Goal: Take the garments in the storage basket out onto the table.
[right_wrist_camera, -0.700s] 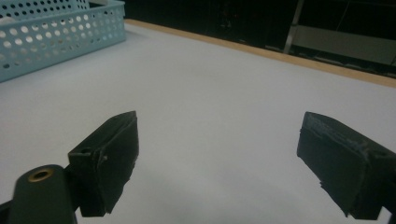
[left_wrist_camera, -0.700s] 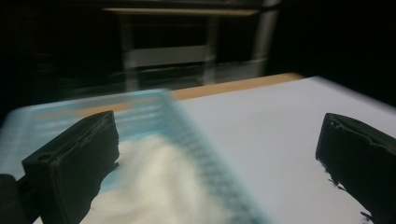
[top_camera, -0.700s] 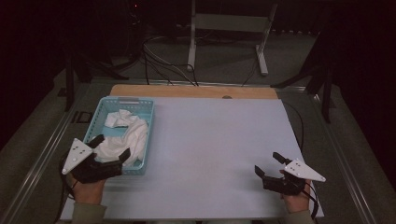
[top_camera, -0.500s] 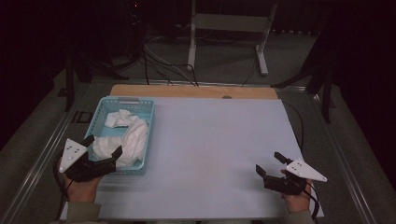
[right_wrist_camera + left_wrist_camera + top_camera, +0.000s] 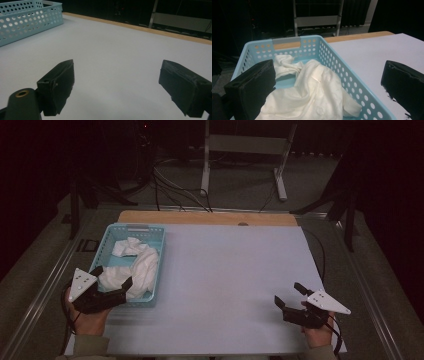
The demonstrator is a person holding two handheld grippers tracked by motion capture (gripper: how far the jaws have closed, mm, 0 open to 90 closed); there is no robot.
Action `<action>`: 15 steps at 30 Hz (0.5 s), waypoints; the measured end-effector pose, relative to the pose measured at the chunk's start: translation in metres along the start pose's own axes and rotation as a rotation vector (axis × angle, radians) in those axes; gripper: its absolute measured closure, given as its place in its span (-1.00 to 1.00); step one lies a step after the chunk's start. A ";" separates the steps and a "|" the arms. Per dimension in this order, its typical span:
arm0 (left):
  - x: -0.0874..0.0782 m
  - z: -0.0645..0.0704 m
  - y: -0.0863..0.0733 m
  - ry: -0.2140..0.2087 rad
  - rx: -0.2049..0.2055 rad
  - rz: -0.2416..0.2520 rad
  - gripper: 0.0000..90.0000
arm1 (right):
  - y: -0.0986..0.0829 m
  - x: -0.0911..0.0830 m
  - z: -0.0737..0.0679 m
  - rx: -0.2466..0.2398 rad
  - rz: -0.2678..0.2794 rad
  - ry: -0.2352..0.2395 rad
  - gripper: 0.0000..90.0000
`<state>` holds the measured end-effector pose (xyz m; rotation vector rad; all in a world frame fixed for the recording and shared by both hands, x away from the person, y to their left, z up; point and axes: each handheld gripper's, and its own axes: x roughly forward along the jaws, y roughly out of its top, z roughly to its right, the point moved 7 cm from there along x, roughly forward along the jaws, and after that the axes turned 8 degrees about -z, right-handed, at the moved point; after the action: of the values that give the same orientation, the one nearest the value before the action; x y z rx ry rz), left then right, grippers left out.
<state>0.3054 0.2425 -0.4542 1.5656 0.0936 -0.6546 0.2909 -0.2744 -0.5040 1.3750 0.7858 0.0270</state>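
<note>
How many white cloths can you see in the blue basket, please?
1, it seems: a crumpled white cloth heaped in the basket, before the open left tongs. Folds might hide another.

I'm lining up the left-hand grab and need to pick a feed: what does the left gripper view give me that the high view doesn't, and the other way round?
Left gripper view alone: the folds of the white cloth close up, the hole pattern in the blue basket wall, and one jaw over the basket, the other over the table.

High view alone: both hands at once, with the left gripper at the basket's near end and the right gripper open, far off over the bare table.

Both: cloth heaped inside the basket, left jaws open, nothing gripped.
</note>
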 end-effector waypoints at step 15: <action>-0.002 -0.001 0.012 0.032 0.040 -0.010 -0.98 | -0.003 0.000 0.001 0.015 -0.004 -0.012 -0.71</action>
<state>0.3096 0.2426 -0.4427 1.6151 0.1129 -0.6423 0.2904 -0.2764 -0.5062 1.3867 0.7804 0.0096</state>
